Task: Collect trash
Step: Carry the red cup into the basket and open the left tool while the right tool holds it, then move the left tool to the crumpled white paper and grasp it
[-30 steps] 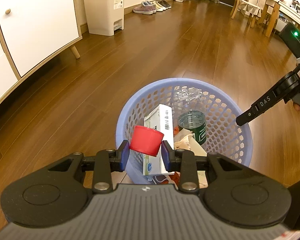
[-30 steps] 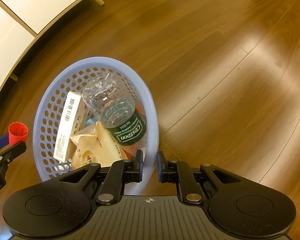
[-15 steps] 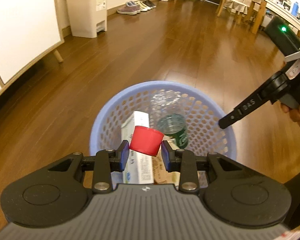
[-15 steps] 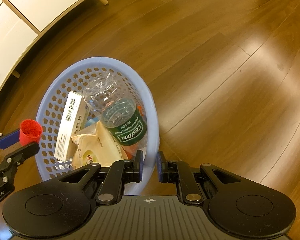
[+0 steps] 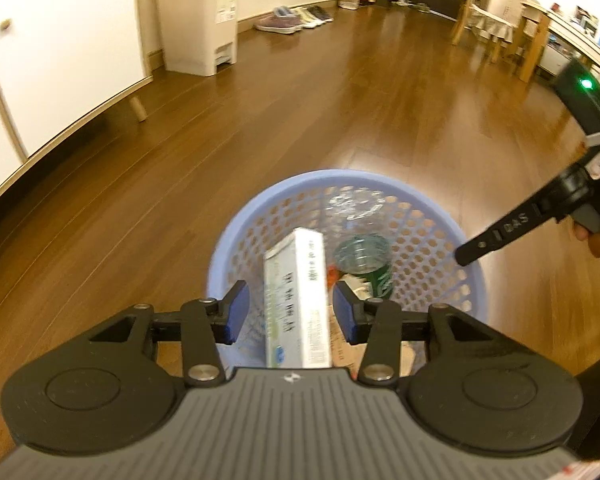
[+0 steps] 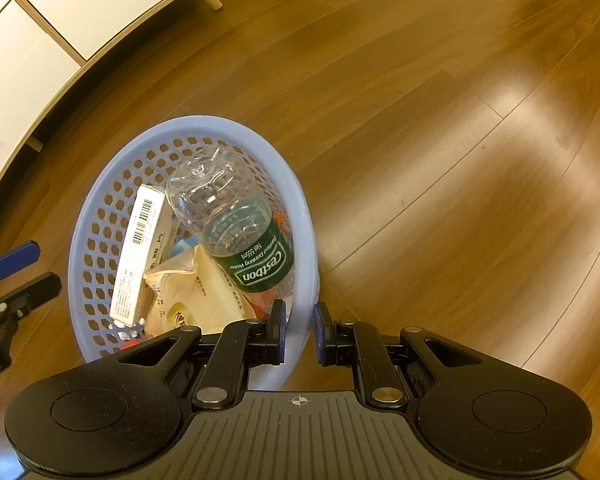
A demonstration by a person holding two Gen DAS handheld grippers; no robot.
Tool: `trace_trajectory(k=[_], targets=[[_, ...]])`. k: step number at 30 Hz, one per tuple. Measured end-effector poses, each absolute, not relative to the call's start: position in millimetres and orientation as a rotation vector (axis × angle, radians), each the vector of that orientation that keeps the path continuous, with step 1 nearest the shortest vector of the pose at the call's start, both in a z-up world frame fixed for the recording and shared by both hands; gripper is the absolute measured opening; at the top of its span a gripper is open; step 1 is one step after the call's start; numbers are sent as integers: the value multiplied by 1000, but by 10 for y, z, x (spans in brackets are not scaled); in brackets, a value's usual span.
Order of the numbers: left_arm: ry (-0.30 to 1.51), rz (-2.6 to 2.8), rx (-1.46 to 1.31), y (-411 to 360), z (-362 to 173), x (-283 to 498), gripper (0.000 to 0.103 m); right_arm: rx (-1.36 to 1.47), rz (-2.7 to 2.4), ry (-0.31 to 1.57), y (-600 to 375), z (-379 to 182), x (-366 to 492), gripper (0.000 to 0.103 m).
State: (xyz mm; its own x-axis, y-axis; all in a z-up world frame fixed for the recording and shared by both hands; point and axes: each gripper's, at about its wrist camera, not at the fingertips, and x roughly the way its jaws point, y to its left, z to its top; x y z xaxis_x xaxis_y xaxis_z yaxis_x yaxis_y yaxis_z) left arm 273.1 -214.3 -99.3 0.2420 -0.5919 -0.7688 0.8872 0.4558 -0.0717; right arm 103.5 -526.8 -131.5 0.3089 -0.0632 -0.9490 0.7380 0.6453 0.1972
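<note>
Your left gripper (image 5: 288, 306) is spread wide w/ nothing between its blue pads, hanging just above the near rim of the lavender basket (image 5: 475, 280). Straight ahead of those fingers, a white carton (image 5: 300, 300) leans inside the basket, long axis running away from you, far end raised toward the basket's middle. Just right of it sits a clear water bottle (image 5: 361, 248) w/ a green label; in the right wrist view the bottle (image 6: 236, 224) stands base-up, neck buried down among the other trash, long axis tilted up and left from your right claw. A cream wrapper (image 6: 196, 292) lies between carton (image 6: 138, 256) and bottle, right in front of your right gripper's left finger. A bit of red shows low in the basket (image 6: 300, 208) by its near wall, left of that finger; can't tell what it is. Your right gripper (image 6: 299, 332) is narrowed onto the basket's rim, 1 pad inside the wall, 1 outside, gripping it. From the left view, that gripper (image 5: 499, 236) reaches in from the right, tip at the rim.
</note>
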Motion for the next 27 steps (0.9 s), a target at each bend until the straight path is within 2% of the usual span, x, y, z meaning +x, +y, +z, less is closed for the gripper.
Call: trace_trajectory(k=[13,27], targets=[[867,-869,429,-1456,-1107,3005,41,716,-584,1143,-5274,-1299,1035,10],[915,-796,470,-1092,-1311,3076,41,699,-582,1140,-5279,-1274,1062,10]])
